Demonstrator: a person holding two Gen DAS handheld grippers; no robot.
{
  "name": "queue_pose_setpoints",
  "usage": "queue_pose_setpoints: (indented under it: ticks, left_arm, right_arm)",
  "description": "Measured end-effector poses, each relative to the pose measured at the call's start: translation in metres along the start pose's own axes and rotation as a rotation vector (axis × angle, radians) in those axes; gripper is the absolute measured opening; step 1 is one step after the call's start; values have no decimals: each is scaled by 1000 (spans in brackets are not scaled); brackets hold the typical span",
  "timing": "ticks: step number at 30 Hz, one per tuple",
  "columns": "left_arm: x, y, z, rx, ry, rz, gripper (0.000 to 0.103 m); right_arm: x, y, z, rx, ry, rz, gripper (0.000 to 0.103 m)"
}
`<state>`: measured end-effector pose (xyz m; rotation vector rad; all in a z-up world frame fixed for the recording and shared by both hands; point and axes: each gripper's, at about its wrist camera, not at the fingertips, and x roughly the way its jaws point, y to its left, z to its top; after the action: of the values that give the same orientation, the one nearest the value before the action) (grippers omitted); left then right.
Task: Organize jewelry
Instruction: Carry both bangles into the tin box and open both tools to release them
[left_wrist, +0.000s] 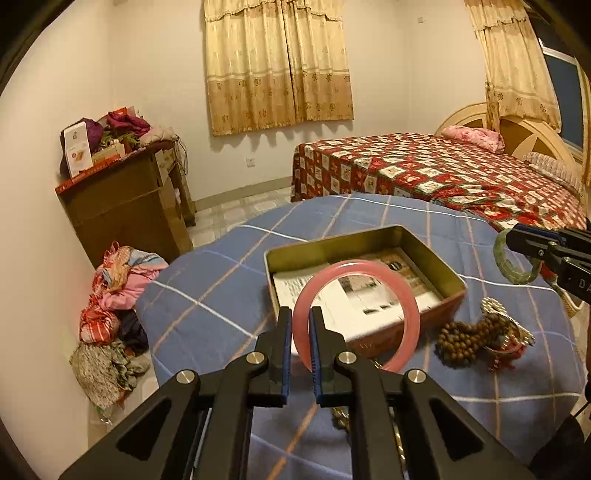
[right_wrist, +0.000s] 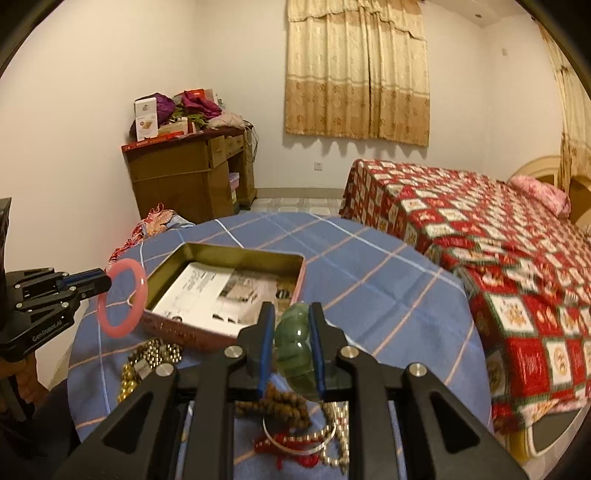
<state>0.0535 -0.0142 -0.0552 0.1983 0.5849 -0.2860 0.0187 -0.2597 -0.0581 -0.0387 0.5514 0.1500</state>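
My left gripper (left_wrist: 301, 317) is shut on a pink bangle (left_wrist: 410, 295), held above the near edge of an open metal tin (left_wrist: 432, 254) lined with printed paper. The pink bangle (right_wrist: 142, 295) and left gripper (right_wrist: 107, 282) also show at the left of the right wrist view. My right gripper (right_wrist: 291, 314) is shut on a green bangle (right_wrist: 295, 343), held above the table right of the tin (right_wrist: 236, 256). The right gripper (left_wrist: 508, 240) and green bangle (left_wrist: 502, 264) show at the left wrist view's right edge.
The tin sits on a round table with a blue checked cloth (left_wrist: 207, 295). Brown wooden beads (left_wrist: 461, 338), gold beads (right_wrist: 147, 358), a silver bangle (right_wrist: 295, 448) and red beads lie near the front edge. A bed (right_wrist: 480, 236), a wooden desk (left_wrist: 125, 199) and a clothes pile (left_wrist: 114, 295) stand around.
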Motion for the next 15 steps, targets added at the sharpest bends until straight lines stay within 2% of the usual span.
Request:
queue_pose_setpoints:
  ticks: [15]
  left_arm:
    - [69,17,26,7,75,68,8]
  right_arm:
    - [57,30,30,-115,1,30,21]
